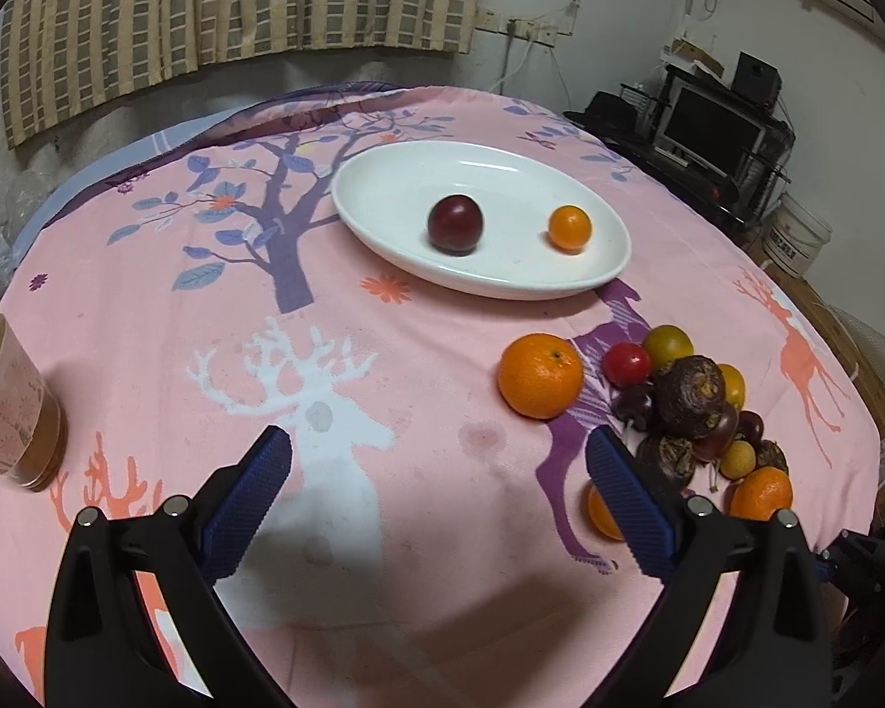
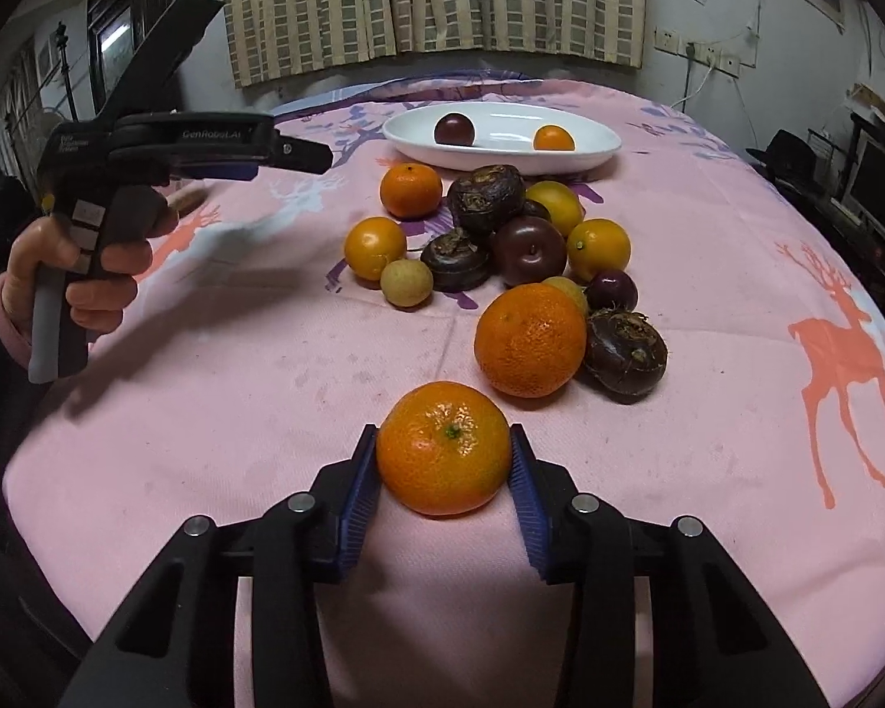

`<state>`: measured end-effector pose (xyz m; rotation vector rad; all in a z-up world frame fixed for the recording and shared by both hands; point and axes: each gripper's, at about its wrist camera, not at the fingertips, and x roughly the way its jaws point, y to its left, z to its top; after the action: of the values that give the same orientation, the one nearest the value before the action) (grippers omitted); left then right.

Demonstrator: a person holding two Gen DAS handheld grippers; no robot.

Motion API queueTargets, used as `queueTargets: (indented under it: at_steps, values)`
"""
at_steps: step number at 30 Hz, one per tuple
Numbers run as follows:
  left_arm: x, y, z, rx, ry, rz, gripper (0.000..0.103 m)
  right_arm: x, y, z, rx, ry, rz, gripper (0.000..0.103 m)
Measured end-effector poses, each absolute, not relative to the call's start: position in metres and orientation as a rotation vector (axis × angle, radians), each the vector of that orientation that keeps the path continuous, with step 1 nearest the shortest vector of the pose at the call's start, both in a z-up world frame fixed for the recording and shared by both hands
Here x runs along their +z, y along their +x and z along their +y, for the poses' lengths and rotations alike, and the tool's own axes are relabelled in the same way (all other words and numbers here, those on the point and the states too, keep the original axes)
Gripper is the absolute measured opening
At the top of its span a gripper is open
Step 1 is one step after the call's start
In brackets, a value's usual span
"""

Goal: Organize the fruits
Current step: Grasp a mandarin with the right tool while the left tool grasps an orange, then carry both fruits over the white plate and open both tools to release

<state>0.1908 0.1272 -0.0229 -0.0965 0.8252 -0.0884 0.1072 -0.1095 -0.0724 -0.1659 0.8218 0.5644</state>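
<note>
Right gripper (image 2: 443, 460): blue fingers (image 2: 360, 489) closed on a tangerine (image 2: 442, 448), one pad against each flank; no gap seen on either side
Tangerine: sits squarely between the fingertips, stem end facing up; underside on the pink cloth (image 2: 265, 389) that covers the worktop; apart from the rest of the fruit, nearest the camera
Left gripper (image 1: 439, 484): fingers (image 1: 248, 501) spread wide, nothing between them; only cloth with the white deer print below; in the right wrist view it is seen from the side, held in a hand (image 2: 71, 271) with a pink cuff, raised above the worktop at the left
Fruit pile (image 2: 501, 248): beyond the held tangerine, toward the plate; a larger orange (image 2: 530, 340) closest, touching a dark brown water chestnut (image 2: 625, 354); behind these more chestnuts, a dark plum (image 2: 528, 251), yellow-orange citrus, a pale round longan (image 2: 406, 282), a small purple fruit; all close together, several touching
Pile from left wrist view: lies to the right of the left fingers; right fingertip just beside the nearest chestnut and partly covers one orange fruit; whether it touches either I cannot tell
White oval plate (image 1: 383, 189): far side of the worktop past the pile; holds a dark red plum (image 1: 455, 224) and a small orange citrus (image 1: 569, 228), well apart from each other
Jar (image 1: 6, 389): left edge of the worktop, brownish contents, cream lid; well apart from fruit
</note>
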Motion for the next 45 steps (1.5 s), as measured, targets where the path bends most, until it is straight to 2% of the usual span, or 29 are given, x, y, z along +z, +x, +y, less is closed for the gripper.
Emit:
queueTargets:
  at_steps: [5, 7, 8, 9, 17, 24, 32, 40, 45]
  values:
    - [-0.022, 0.185, 0.106, -0.277, -0.076, 0.827, 0.097, -0.065, 0.111, -0.128, 0.621, -0.018, 0.806, 0.043]
    - [-0.024, 0.183, 0.094, -0.322, -0.035, 0.828, 0.083, -0.065, 0.11, -0.128, 0.63, -0.036, 0.784, 0.043]
    - [-0.027, 0.183, 0.09, -0.35, -0.025, 0.842, 0.071, -0.066, 0.11, -0.127, 0.633, -0.04, 0.783, 0.043]
    - [-0.03, 0.184, 0.086, -0.375, -0.024, 0.859, 0.066, -0.068, 0.111, -0.127, 0.637, -0.035, 0.793, 0.043]
    - [-0.041, 0.189, 0.072, -0.447, -0.027, 0.892, 0.062, -0.071, 0.12, -0.134, 0.674, 0.058, 0.838, 0.043]
    - [-0.053, 0.199, 0.067, -0.47, -0.052, 0.943, 0.046, -0.072, 0.122, -0.133, 0.7, 0.071, 0.847, 0.043]
    - [-0.058, 0.204, 0.071, -0.493, -0.113, 0.967, 0.039, -0.071, 0.119, -0.133, 0.715, 0.067, 0.839, 0.044]
    - [-0.056, 0.203, 0.071, -0.474, -0.141, 0.97, 0.038, -0.065, 0.114, -0.132, 0.718, 0.035, 0.798, 0.043]
    - [-0.032, 0.202, 0.081, -0.447, -0.149, 0.898, 0.038, -0.037, 0.124, -0.13, 0.758, 0.02, 0.728, 0.043]
